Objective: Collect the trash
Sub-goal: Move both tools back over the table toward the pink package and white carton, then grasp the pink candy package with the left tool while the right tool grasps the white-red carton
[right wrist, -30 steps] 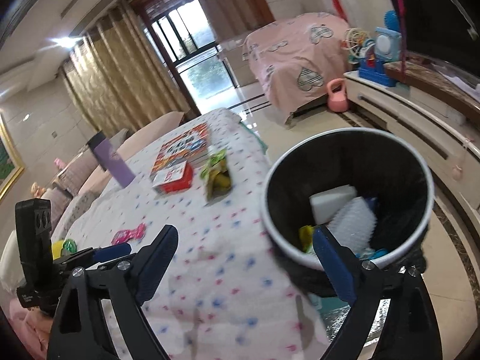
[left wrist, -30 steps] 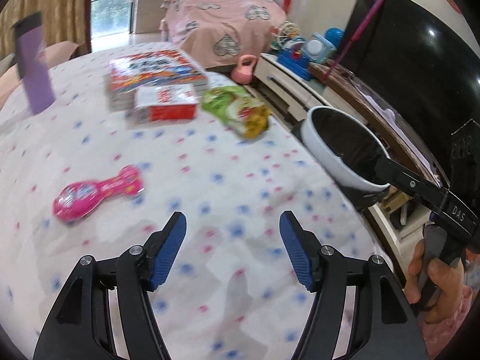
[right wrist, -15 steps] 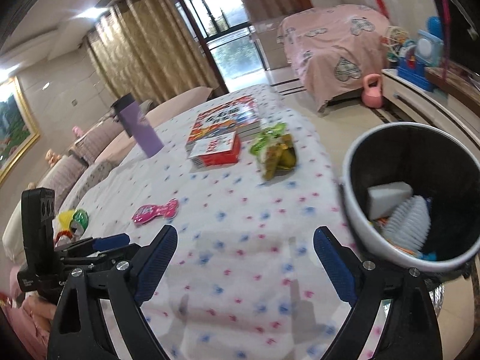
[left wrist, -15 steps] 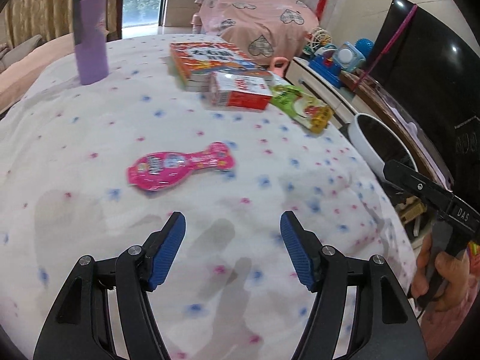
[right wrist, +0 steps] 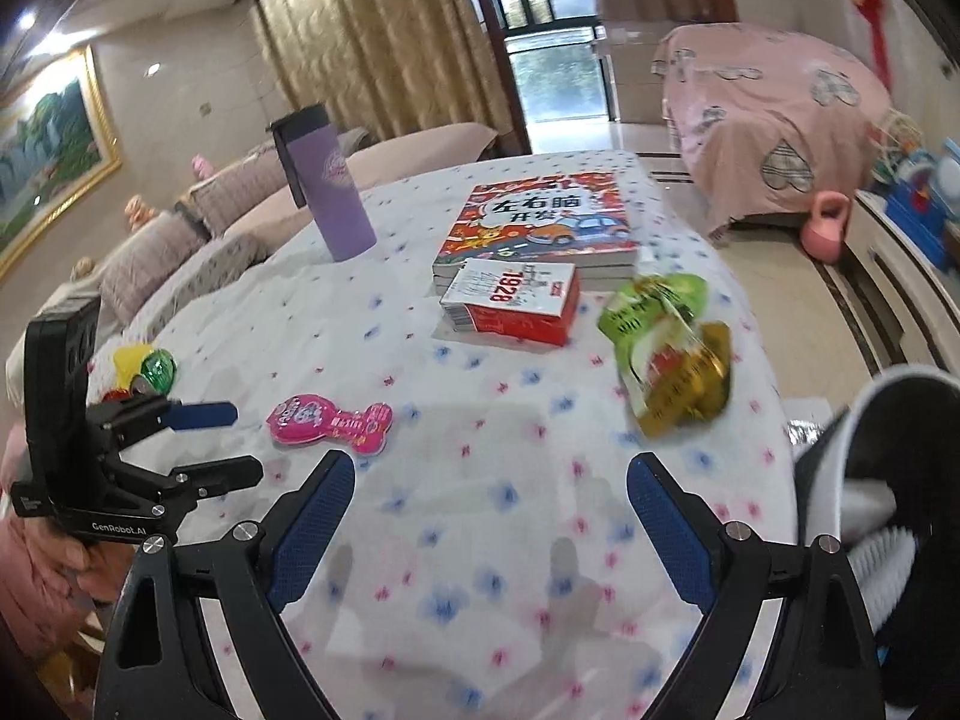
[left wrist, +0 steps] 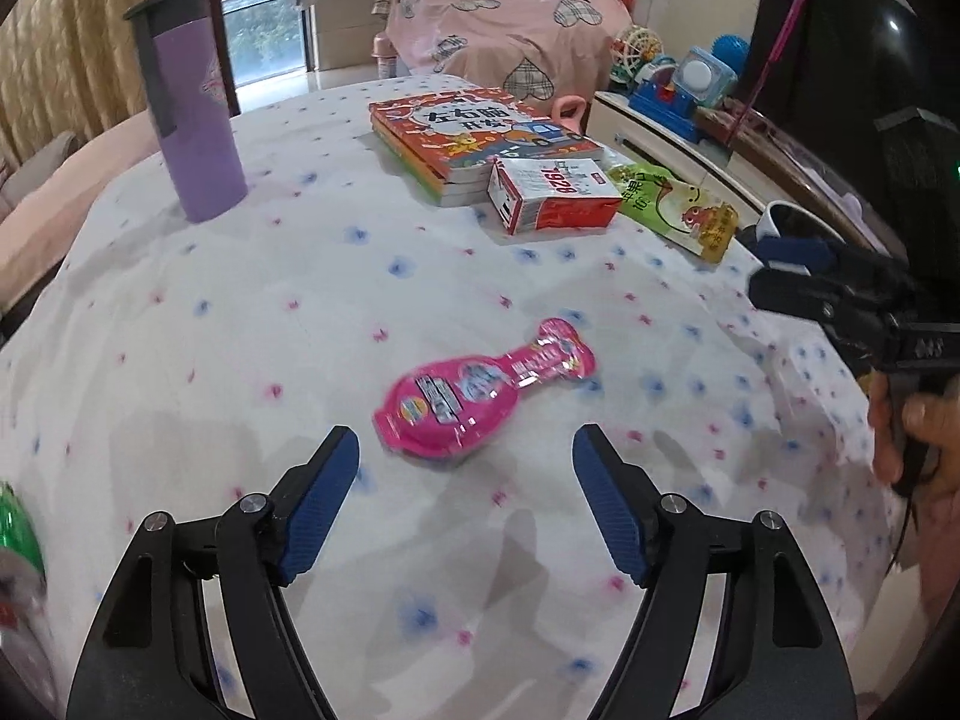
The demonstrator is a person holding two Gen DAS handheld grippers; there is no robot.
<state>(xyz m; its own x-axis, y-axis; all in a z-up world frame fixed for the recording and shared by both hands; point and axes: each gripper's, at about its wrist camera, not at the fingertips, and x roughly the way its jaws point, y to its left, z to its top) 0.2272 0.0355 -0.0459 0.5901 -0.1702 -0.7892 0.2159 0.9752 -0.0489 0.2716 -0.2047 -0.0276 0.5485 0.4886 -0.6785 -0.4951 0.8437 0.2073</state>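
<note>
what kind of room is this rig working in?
Most likely a home living room. A sofa with cushions stands behind the cloth-covered table, a framed landscape painting hangs on the wall, and a dark TV screen sits above a low cabinet with toys.

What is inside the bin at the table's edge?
Inside the bin, the right view shows a white block and a white bristled brush. Anything deeper is hidden by the dark liner and frame edge.
</note>
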